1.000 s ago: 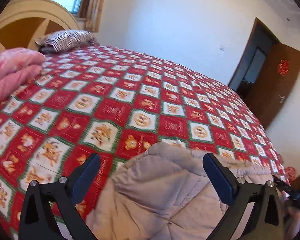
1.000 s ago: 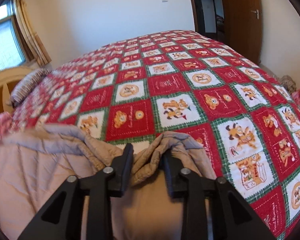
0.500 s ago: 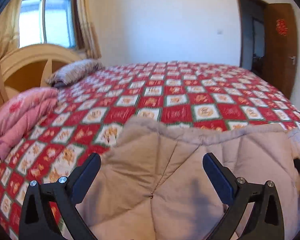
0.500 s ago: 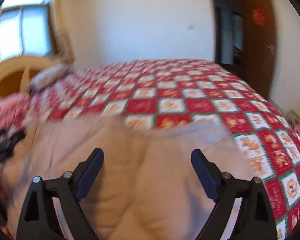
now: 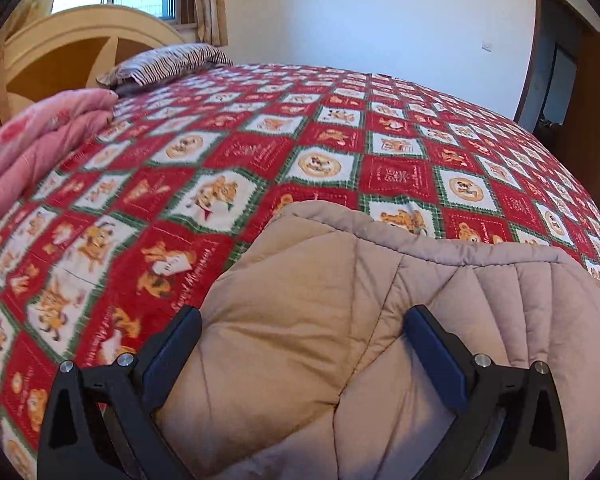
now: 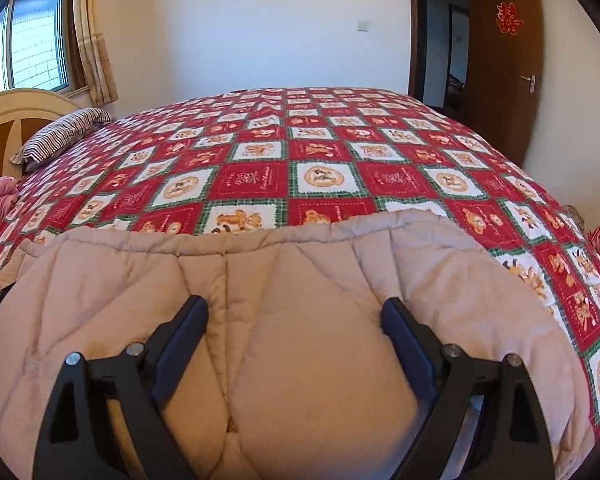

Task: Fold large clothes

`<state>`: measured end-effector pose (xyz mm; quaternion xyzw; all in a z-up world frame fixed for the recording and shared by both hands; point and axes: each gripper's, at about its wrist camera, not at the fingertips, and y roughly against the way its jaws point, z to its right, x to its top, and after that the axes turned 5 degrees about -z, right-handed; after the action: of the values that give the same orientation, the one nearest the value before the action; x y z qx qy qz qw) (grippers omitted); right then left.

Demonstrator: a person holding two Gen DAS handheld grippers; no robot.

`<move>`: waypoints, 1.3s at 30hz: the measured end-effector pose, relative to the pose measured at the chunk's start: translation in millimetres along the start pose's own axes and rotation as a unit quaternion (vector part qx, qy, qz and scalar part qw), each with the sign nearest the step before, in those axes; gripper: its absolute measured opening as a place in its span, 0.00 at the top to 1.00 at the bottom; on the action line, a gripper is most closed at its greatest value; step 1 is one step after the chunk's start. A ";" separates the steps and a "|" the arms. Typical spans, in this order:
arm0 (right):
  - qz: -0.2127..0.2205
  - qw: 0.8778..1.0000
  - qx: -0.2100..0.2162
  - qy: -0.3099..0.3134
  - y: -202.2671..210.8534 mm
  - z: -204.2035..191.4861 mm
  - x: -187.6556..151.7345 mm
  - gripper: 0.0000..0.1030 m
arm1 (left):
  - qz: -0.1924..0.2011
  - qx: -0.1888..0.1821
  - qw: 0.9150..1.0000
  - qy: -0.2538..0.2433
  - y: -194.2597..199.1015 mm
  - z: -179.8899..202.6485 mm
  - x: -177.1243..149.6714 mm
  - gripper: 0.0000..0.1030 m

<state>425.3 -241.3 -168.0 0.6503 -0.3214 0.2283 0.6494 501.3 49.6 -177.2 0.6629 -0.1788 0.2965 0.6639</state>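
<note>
I am holding my left gripper [image 5: 302, 340] wide open, gripping nothing, above the left part of the beige quilted coat [image 5: 340, 320], which is lying spread on the near side of the bed [image 5: 260, 152]. My right gripper [image 6: 294, 322] is likewise open and empty over the coat's right part. To fold well, I judge each gripper should be pinching the padded far hem [image 6: 240, 242] near a corner, taking both layers. On the left the pink quilt [image 5: 32, 148] is crowding the edge; beyond the hem and to the right the bedspread is offering plenty of room
</note>
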 end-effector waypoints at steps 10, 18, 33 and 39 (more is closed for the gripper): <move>-0.022 1.000 0.008 -0.003 -22.1 0.1 3.1 0.10 | -0.006 -0.012 1.000 0.021 -10.3 -4.2 -4.0 0.01; -0.056 0.998 -0.016 0.012 -36.2 -5.9 2.0 0.06 | -0.025 -0.024 0.999 0.026 -18.9 -6.7 -4.7 0.01; -0.077 0.996 -0.040 0.028 -46.7 -13.3 1.1 0.03 | -0.043 -0.031 0.998 0.029 -23.8 -8.1 -3.2 0.01; -0.079 0.995 -0.043 0.032 -46.5 -14.8 1.1 0.02 | -0.051 -0.036 0.998 0.019 -11.8 -8.1 3.0 0.01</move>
<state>461.0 -229.1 -198.9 0.6374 -0.2579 0.1831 0.7027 509.8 58.6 -184.9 0.6409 -0.1424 0.2678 0.7052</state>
